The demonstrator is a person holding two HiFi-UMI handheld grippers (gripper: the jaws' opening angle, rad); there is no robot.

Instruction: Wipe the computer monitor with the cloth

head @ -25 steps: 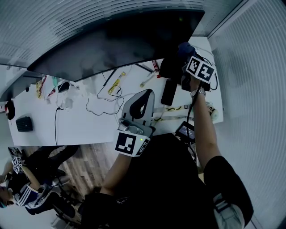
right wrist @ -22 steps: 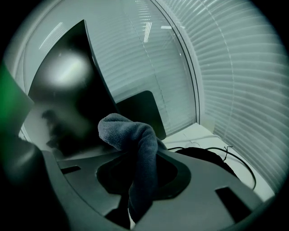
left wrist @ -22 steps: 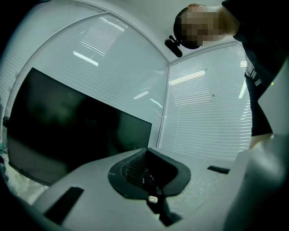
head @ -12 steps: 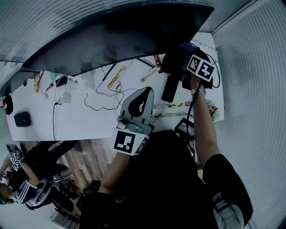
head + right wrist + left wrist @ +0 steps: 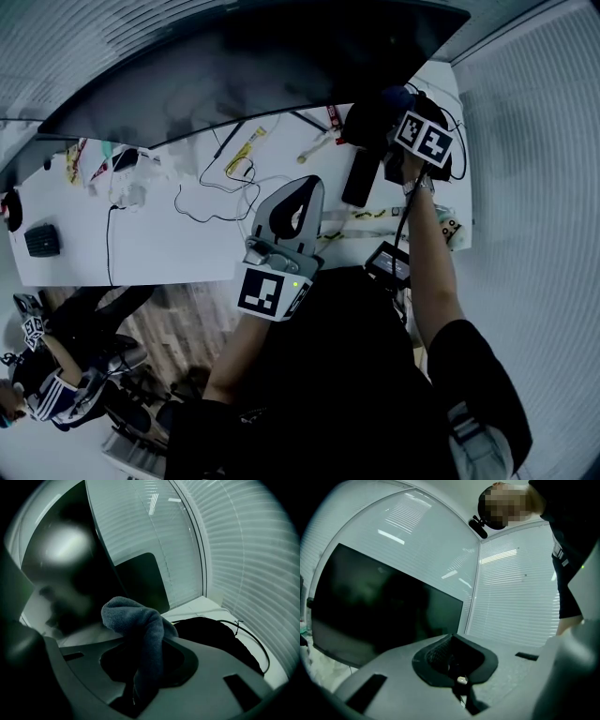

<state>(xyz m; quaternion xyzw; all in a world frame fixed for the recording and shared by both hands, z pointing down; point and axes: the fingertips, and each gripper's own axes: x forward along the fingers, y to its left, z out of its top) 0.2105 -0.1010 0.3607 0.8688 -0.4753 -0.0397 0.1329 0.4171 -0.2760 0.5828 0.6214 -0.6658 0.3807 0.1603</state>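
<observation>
In the right gripper (image 5: 145, 667), jaws clamped on the cloth (image 5: 133, 613): grey, bunched, bulging out past the tips. Held up by the lower right corner of the monitor (image 5: 262, 66), over the far right end of the desk (image 5: 169, 248). Cloth close to the dark screen; touching or not, cannot tell. Just beyond the jaws in the right gripper view, a black bundle (image 5: 215, 639) on the desk with a thin cord looped round it.

In the left gripper (image 5: 302, 190), jaws pressed together at the tips with nothing between them. Raised over the desk's near edge, well apart from the right gripper, pointing toward the screen.

On the desk under the monitor, loose cables (image 5: 220, 192) snaking across the white top. Near the right gripper, a dark slab (image 5: 358, 178) lying flat. Further left, small scattered items, too small to tell.

Behind the monitor and along the right side, pale blinds (image 5: 534, 187). At lower left of the head view, a second person (image 5: 56, 380), seated.
</observation>
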